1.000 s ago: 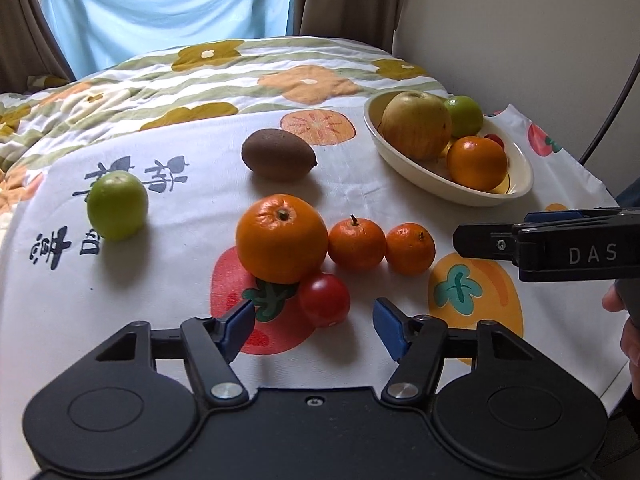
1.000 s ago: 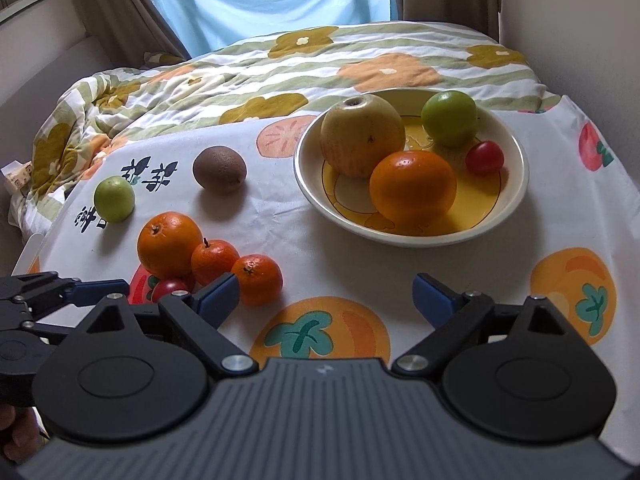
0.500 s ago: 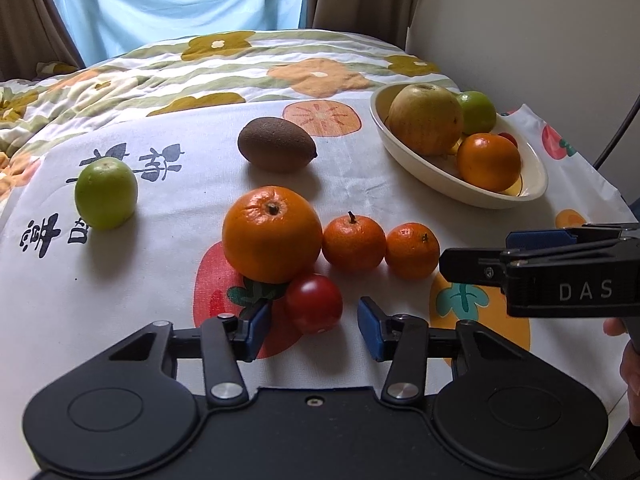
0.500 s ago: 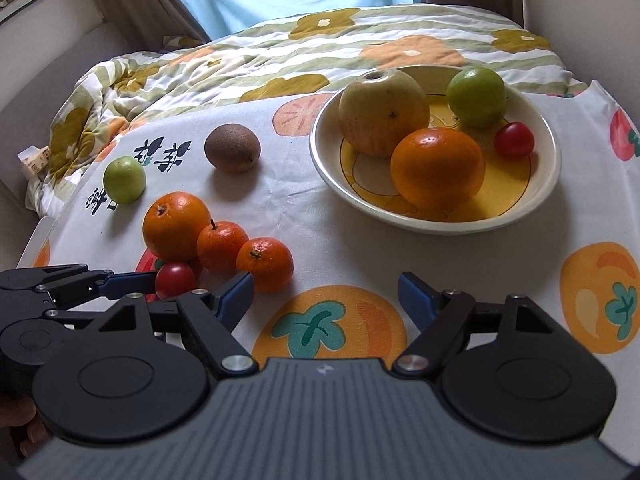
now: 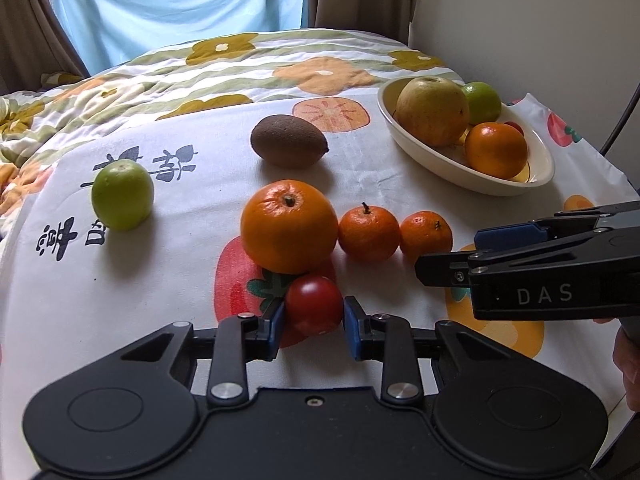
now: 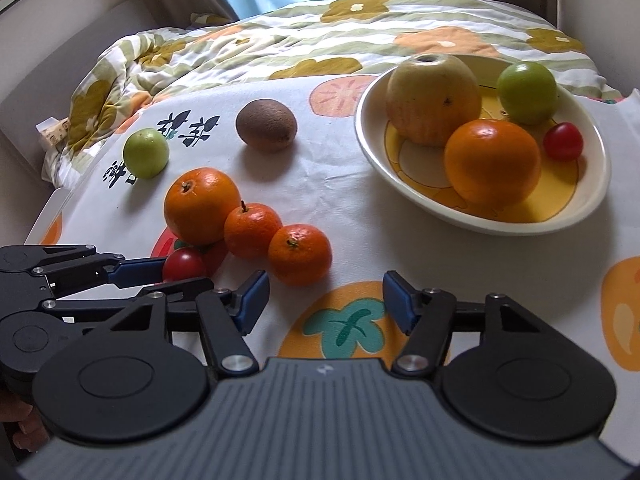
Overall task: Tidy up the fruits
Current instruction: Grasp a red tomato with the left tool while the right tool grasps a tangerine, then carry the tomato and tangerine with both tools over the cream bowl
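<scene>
Left gripper (image 5: 314,314): its blue pads sit against both sides of a small red tomato (image 5: 315,304), which rests on the tablecloth (image 5: 180,280) in front of a large orange (image 5: 289,226).
Right gripper (image 6: 323,301): jaws spread wide, holding nothing, hovering near a tangerine (image 6: 299,254).
Bowl (image 6: 592,204): well to the right, already holding an apple, an orange, a green fruit and another red tomato.
Risk of squashing: the tomato looks soft, so a hard squeeze could split it.
Risk of slipping: its smooth round skin could pop out of the pads on lifting.
Risk of knocking: the large orange touches or nearly touches the tomato and could roll.
</scene>
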`<move>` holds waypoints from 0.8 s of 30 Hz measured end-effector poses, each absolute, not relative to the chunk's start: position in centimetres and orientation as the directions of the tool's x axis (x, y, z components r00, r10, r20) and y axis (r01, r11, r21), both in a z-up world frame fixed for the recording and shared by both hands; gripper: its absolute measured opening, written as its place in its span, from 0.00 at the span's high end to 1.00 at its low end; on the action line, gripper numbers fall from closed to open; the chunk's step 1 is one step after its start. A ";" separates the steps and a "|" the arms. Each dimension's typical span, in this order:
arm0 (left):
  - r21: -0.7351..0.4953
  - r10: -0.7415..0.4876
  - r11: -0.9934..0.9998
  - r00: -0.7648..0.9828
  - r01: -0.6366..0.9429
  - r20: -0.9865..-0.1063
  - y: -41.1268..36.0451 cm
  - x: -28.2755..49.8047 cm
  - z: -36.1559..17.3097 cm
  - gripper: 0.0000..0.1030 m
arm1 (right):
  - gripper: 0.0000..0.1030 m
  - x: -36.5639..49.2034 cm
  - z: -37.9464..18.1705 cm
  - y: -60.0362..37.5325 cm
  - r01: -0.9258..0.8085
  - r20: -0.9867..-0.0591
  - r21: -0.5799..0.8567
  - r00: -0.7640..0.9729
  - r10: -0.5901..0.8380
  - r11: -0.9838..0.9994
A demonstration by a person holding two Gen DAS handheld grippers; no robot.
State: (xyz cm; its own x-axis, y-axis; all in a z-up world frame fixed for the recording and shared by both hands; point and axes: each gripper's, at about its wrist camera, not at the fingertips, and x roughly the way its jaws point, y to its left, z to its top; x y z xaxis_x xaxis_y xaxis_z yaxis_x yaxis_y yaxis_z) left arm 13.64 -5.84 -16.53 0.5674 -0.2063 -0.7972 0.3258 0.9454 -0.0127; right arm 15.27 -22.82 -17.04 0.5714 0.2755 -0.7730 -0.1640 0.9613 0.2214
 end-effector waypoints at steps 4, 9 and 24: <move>-0.016 -0.206 0.946 0.566 0.323 -0.798 -5.3 13.5 -16.5 0.67 | 0.28 15.7 -17.0 -21.9 -0.217 -0.775 0.166 0.575 0.263 0.962; -0.013 -0.194 0.951 0.566 0.308 -0.801 -4.8 13.3 -16.5 0.67 | 0.35 16.4 -17.0 -21.2 -0.280 -0.776 0.128 0.569 0.272 0.951; -0.011 -0.166 0.967 0.597 0.255 -0.785 -4.4 12.9 -15.1 0.67 | 0.51 15.9 -16.6 -20.8 -0.379 -0.766 0.073 0.571 0.295 0.923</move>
State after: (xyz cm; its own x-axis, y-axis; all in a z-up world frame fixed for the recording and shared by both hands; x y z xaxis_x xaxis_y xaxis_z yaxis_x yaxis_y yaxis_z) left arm 12.94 -4.41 -15.10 0.5973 -0.1664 -0.7846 0.2550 0.9669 -0.0110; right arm 15.92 -20.78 -16.63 0.5707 0.2953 -0.7662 -0.3789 0.9225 0.0733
